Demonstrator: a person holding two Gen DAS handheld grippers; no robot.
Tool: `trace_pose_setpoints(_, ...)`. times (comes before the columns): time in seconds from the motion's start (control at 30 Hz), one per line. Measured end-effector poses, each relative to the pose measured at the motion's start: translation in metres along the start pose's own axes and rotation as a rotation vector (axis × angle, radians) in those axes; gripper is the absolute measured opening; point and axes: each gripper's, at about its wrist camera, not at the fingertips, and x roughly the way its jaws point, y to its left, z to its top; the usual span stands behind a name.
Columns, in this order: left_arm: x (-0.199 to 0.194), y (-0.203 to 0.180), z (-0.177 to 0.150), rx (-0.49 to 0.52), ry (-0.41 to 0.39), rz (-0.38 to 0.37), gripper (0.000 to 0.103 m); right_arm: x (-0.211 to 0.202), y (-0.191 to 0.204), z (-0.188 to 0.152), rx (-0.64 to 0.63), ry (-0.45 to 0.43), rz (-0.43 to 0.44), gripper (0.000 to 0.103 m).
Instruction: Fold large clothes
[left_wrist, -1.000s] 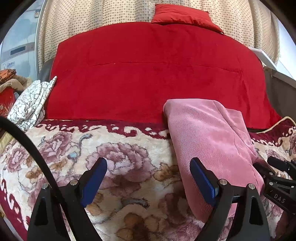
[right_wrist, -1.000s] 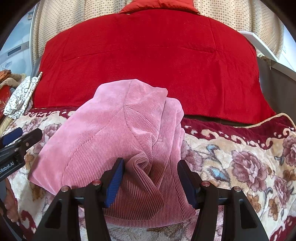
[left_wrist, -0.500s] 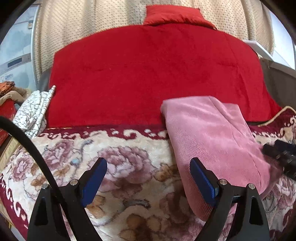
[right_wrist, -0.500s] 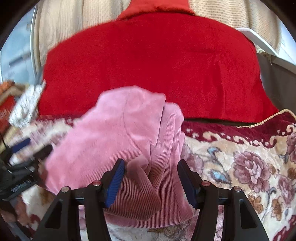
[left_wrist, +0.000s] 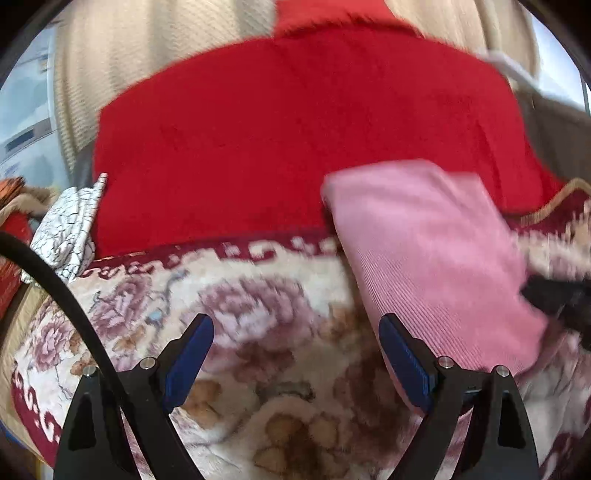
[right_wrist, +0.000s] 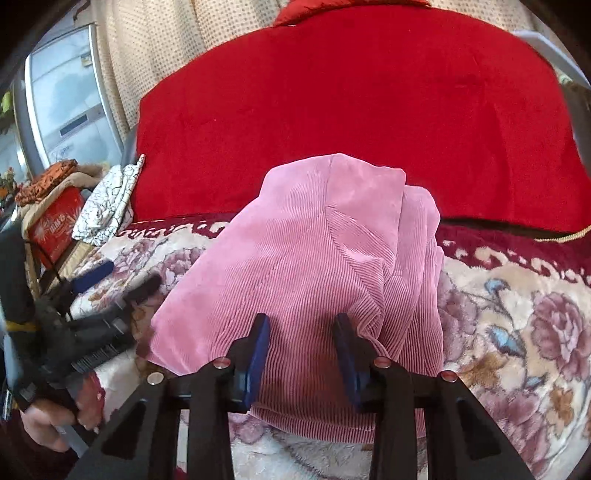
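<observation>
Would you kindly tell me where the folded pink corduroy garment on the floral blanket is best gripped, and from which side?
Grip the pink corduroy garment at its near hem, coming in from the near edge. The cloth there lies in flat stacked layers, while the loose folds bunch on its right. The right gripper is already there, its jaws closing with that cloth between them.

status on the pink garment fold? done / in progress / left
Done: the pink corduroy garment already lies folded into a compact bundle on the floral blanket.
In hand: the right gripper is closing over the bundle's near edge, with fabric between its fingers. The left gripper is open over bare blanket, holding nothing.
Left: probably a final fold or moving the bundle aside; whether the grip has landed is not clear.
</observation>
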Motion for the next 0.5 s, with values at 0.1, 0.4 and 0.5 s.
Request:
trace_pose_setpoints(0.1,-0.003,0.007,0.002,-0.038,-0.007,-0.024,0.091,-0.004,-0.007,0.001,0.028,-0.008,0.023,0.038)
trace_pose_setpoints(0.4,-0.014,0.014,0.009,-0.113,-0.095,-0.052,0.091,-0.034,-0.035,0.006,0.126,-0.121,0.071,0.04)
trace_pose_setpoints(0.5,-0.002,0.0,0.008,-0.043,-0.048,0.003,0.091,-0.019,-0.029,0.003,0.087,-0.041,0.044,0.04)
